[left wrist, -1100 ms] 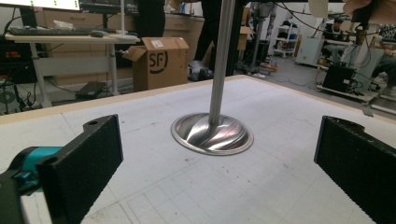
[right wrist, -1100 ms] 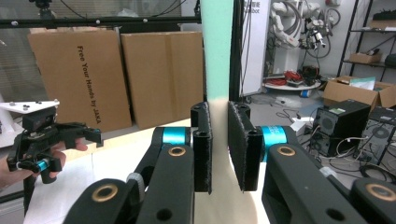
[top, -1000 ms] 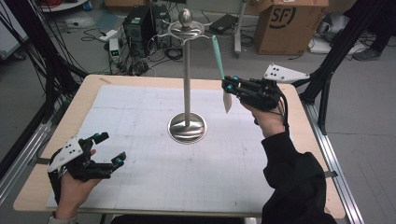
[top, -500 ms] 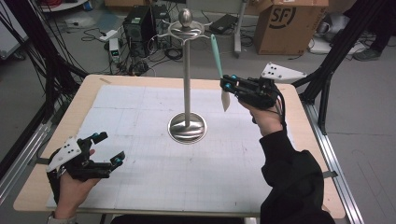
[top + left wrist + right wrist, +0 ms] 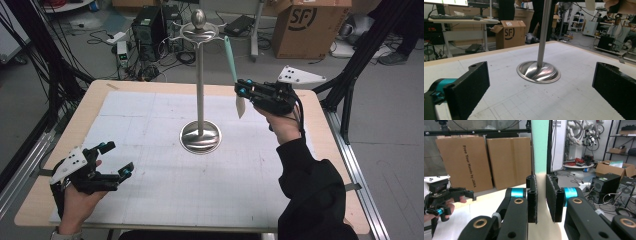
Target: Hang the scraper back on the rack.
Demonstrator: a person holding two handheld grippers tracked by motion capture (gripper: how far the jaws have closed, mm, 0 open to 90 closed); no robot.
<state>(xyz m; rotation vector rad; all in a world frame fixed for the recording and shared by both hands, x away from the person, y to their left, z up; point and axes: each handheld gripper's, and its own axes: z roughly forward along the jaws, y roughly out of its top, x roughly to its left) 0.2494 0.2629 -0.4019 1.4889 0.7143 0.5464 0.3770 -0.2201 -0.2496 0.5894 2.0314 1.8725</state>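
Above the right side of the table (image 5: 150, 200), the right tongs (image 5: 240, 91) pinch a spatula (image 5: 233, 70) where its mint-green handle meets its cream blade. The long axis stands nearly upright: handle pointing up, tip leaning slightly toward the metal stand (image 5: 200, 95), blade hanging down clear of the table. The left tongs (image 5: 116, 159), spread wide with nothing between them, rest near the front left corner.
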